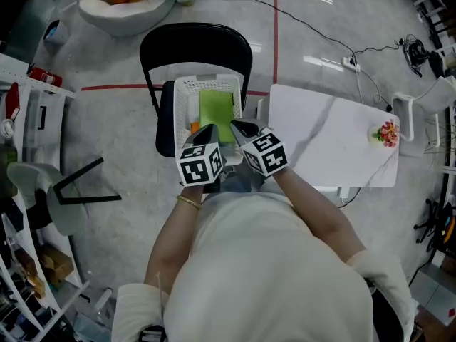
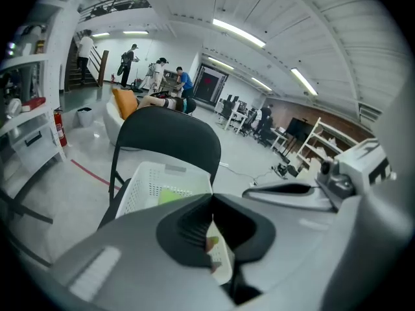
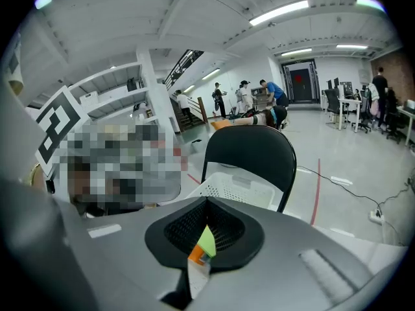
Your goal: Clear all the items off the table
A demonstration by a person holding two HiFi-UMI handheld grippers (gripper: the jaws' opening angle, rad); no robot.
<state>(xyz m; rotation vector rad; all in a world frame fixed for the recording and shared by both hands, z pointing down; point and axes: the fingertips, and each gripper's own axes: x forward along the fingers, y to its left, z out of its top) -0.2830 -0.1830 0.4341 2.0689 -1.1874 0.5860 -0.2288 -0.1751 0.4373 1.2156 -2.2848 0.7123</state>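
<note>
Two grippers over basket (image 1: 184, 102), fingers closed, nothing held: left gripper (image 1: 209, 129), right gripper (image 1: 237, 127). Only flowers (image 1: 387, 133) left on surface (image 1: 320, 144), well off right; right gripper nearer.

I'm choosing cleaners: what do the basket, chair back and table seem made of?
Basket: probably white moulded plastic, matte; its walls are perforated with small holes.
Chair back: black, smooth, slight sheen; plastic or vinyl, I can't tell which.
Table: white top with grey veins, marble-look; real stone or laminate is unclear.
</note>
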